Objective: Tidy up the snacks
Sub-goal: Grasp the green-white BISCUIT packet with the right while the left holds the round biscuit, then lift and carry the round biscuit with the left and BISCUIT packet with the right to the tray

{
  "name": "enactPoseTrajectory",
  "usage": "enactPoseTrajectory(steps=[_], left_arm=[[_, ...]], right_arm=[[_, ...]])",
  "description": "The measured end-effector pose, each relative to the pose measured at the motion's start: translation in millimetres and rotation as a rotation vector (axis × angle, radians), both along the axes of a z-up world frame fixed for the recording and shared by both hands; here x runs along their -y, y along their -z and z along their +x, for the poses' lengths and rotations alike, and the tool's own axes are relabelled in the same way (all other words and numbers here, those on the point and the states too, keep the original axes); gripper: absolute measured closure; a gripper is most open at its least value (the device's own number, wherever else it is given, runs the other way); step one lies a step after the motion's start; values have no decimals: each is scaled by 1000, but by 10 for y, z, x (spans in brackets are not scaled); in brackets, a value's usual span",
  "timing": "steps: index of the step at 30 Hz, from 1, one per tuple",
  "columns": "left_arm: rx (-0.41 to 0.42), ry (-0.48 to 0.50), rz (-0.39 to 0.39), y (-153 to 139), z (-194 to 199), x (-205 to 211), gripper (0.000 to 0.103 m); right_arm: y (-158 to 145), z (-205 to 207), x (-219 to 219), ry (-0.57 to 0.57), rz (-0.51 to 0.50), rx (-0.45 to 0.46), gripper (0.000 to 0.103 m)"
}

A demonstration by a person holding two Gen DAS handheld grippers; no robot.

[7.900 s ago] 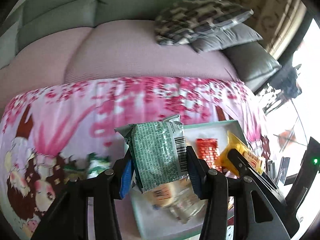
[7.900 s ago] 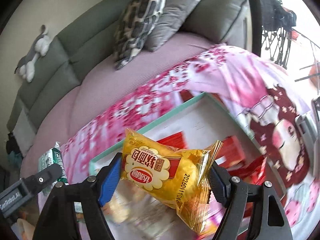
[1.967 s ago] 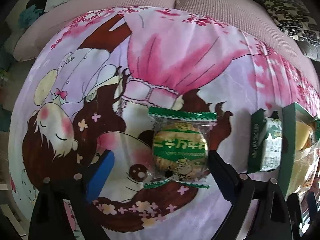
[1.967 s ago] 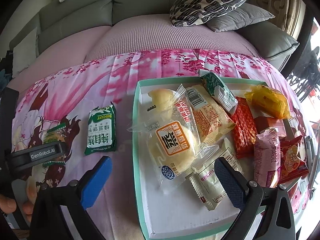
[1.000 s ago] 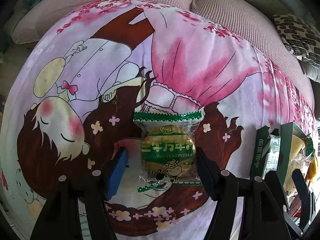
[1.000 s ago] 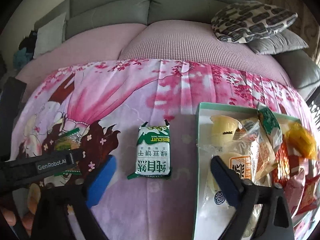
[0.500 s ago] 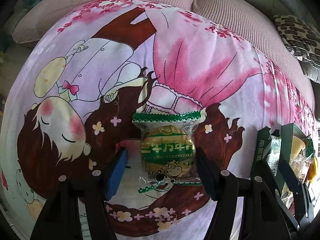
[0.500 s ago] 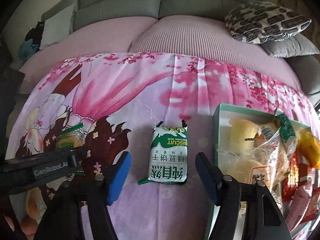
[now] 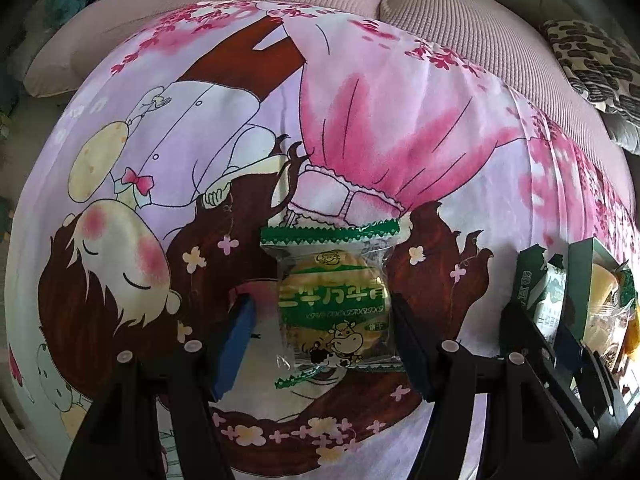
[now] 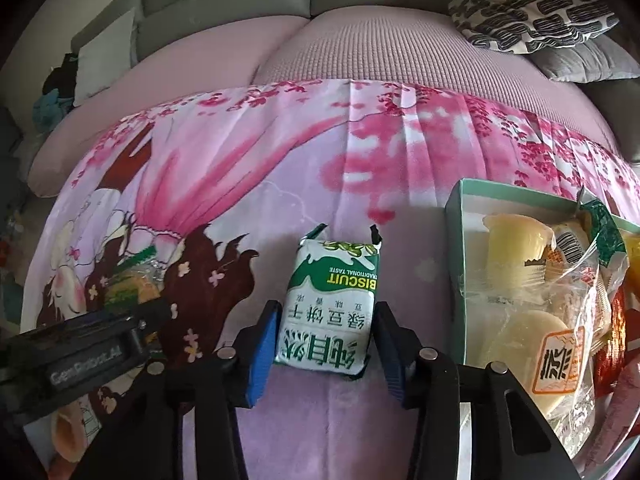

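In the left wrist view we look steeply down on the pink printed cloth (image 9: 400, 128), where our left gripper (image 9: 320, 340) straddles the round cake packet (image 9: 334, 304) lying flat on it. The right pad seems to touch the wrapper's edge, but the left blue pad stands clear, so we count these fingers as apart with nothing clamped. The packet looks light, its clear film slippery and crinkly, the cake inside likely crumbly; we would close on the round body, not the serrated seals. In the right wrist view our right gripper (image 10: 326, 346) has just been closing around the green biscuit pack (image 10: 332, 312), which lies on the cloth just left of the teal-rimmed tray (image 10: 456, 240) of snacks. Both pads now appear to press its long sides. It seems a firmer block, light, best held mid-body as here.
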State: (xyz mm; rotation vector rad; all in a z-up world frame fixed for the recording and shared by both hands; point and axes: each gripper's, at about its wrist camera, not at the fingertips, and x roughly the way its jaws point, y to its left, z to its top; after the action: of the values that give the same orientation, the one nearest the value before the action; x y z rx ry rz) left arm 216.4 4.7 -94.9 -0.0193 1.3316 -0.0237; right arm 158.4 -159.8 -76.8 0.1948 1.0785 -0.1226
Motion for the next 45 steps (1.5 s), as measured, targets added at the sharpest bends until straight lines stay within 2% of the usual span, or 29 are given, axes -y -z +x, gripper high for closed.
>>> enactPoseTrajectory(steps=[6, 13, 18, 29, 35, 45], left_arm=[[29, 39, 64, 36, -2, 127, 34], [42, 40, 74, 44, -5, 122, 34], [53, 68, 74, 6, -34, 204, 50], [56, 74, 69, -33, -76, 265, 51], [61, 91, 29, -172, -181, 246, 51], [129, 110, 3, -526, -402, 341, 51]], right_arm=[[35, 36, -36, -4, -37, 2, 58], [53, 35, -116, -18, -94, 15, 57], [48, 19, -134, -16, -113, 15, 58], [3, -83, -135, -3, -100, 10, 59], [-81, -183, -81, 22, -89, 30, 60], [-411, -430, 0, 59, -65, 102, 60]])
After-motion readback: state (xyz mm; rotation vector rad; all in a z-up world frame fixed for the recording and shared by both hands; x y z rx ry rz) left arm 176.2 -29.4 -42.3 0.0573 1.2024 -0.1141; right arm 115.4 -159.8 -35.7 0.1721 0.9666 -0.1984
